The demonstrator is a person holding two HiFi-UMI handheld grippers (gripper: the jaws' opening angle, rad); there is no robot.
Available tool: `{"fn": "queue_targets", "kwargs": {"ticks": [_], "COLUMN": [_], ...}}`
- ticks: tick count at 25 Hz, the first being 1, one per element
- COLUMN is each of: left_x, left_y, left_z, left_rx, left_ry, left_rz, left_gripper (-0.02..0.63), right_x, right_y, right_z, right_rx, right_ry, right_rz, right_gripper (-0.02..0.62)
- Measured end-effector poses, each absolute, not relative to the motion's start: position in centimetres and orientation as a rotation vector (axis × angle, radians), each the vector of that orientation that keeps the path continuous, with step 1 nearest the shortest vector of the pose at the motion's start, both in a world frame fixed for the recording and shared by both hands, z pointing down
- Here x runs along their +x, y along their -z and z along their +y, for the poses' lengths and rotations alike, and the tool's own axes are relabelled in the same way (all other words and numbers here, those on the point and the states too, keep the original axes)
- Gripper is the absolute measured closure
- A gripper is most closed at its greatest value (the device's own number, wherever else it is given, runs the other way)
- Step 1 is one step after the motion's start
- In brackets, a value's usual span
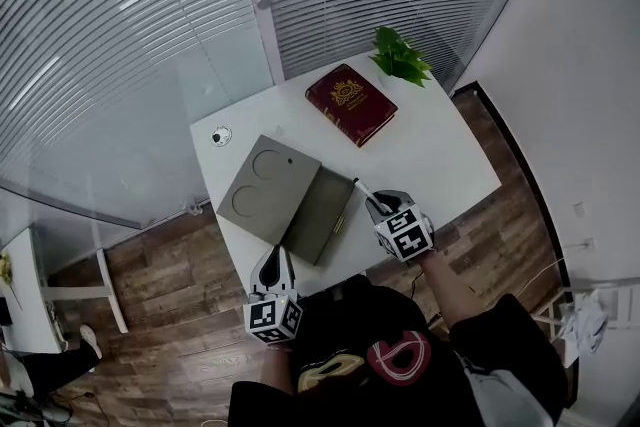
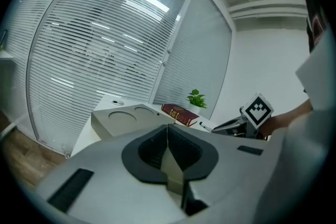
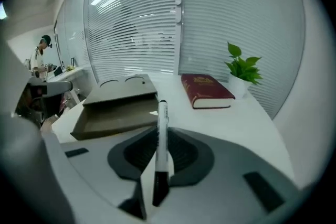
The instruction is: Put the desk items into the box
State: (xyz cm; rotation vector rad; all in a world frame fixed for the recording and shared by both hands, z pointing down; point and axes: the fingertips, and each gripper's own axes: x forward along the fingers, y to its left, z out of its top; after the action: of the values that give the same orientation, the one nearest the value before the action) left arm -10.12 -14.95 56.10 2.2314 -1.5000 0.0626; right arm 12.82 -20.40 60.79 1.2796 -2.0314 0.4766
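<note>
Right gripper (image 3: 160, 153) is clamped on a marker pen (image 3: 161, 128) by its barrel, above the desk edge beside the open box (image 3: 113, 119). Light, stiff, slick plastic, so it may pivot; hold it mid-barrel. Left gripper (image 2: 168, 150) closed, empty

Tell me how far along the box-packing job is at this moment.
Done: nothing shows inside the open box so far. In hand: the right gripper is shut on a marker, held close beside the box. Left to do: drop the marker in, then the red book and perhaps the plant, both on the desk. The left gripper is shut and empty.
</note>
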Motion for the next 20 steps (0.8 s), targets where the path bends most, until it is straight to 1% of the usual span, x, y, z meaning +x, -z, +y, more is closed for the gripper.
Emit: {"fn": "queue_targets", "kwargs": {"ticks": [11,20], "left_x": [-11.9,-13.8], "left_y": [-55.6,-55.6], "left_z": [-14.0,-13.1], "left_rx": [2.207,2.143], "left_ry": [-0.042,-0.028], "left_rz": [-1.564,-1.644], "left_gripper": [0.588,0.588], "right_x": [7.1,3.6], "right_y": [-60.7,-61.2], "right_z": [-20.1,-19.5], "right_rx": [0.987,0.810], "right_ry": [-0.314,-0.258], "right_rz": [-2.082,-2.105], "right_gripper": [0.523,0.523]}}
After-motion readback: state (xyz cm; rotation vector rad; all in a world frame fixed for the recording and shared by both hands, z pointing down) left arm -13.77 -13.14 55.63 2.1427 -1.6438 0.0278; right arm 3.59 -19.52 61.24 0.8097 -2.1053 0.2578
